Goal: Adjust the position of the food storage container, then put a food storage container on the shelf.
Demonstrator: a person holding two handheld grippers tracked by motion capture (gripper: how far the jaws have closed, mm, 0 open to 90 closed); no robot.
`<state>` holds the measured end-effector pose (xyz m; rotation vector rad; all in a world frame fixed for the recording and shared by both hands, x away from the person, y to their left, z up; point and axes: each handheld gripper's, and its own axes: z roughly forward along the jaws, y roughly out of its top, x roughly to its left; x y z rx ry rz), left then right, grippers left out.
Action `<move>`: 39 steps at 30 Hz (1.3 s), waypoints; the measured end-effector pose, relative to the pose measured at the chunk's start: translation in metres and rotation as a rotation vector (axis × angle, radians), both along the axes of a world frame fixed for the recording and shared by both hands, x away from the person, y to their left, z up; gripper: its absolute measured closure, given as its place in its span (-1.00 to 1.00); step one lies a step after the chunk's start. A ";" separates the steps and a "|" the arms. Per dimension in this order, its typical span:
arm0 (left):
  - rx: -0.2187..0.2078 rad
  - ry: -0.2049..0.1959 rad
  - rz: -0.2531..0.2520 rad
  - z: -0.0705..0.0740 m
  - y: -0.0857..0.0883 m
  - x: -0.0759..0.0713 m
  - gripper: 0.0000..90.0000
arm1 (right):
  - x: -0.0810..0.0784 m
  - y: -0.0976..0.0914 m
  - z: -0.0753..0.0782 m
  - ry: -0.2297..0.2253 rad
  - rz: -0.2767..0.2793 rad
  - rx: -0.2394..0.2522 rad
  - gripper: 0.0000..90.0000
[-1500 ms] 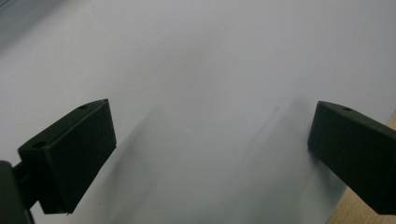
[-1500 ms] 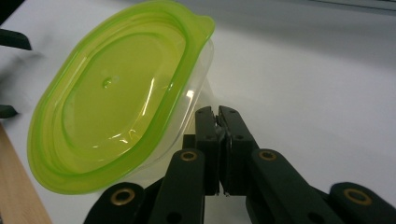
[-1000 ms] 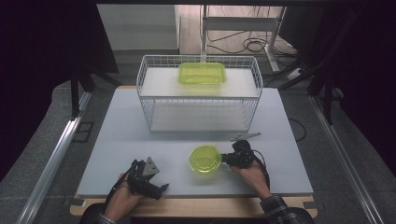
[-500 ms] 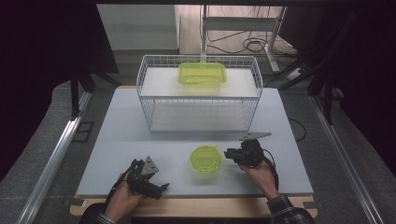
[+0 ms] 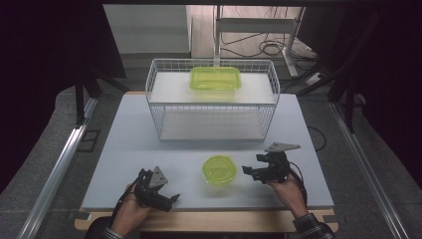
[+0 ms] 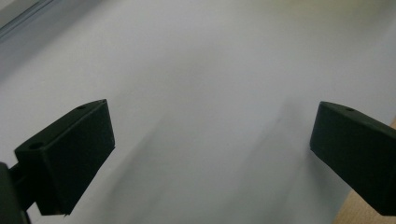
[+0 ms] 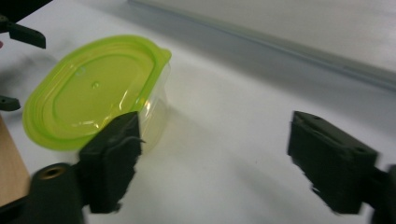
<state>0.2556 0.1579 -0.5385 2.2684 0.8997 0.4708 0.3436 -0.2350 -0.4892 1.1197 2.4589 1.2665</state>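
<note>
A small clear tub with a lime-green lid [image 5: 219, 170] stands on the white table near the front edge; in the right gripper view the tub [image 7: 93, 93] lies just beyond and left of my left-hand jaw. My right gripper [image 5: 250, 173] is open a little to the tub's right, its jaws [image 7: 215, 154] holding nothing. My left gripper [image 5: 169, 201] rests at the front left, open over bare tabletop [image 6: 210, 149]. A rectangular green-lidded container [image 5: 215, 78] sits on the top shelf of a white wire rack [image 5: 159, 107].
The wire rack takes up the back middle of the table [image 5: 124, 149]. A wooden strip [image 5: 209, 219] runs along the table's front edge. Metal rails [image 5: 64, 159] flank both sides, and cables [image 5: 268, 47] lie on the floor behind.
My right gripper has drawn back to the right, away from the green-lidded tub, which stays where it was. The left gripper has not moved.
</note>
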 end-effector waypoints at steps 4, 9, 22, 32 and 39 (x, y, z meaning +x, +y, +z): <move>0.004 0.001 -0.002 0.000 -0.001 0.000 -1.00 | -0.001 0.000 -0.005 0.001 0.006 -0.016 -0.81; 0.006 0.002 -0.002 0.000 -0.001 0.000 -1.00 | 0.000 0.000 -0.006 0.002 0.011 -0.038 -0.89; 0.019 0.002 -0.004 -0.001 -0.002 0.000 -1.00 | 0.005 0.005 -0.001 0.016 -0.001 -0.006 -0.95; 0.026 -0.001 -0.005 -0.002 -0.002 0.000 -1.00 | 0.016 0.016 0.006 0.111 0.011 0.072 -0.94; 0.032 -0.002 -0.005 -0.002 -0.003 0.000 -1.00 | 0.023 0.028 0.010 0.174 0.026 0.101 -0.64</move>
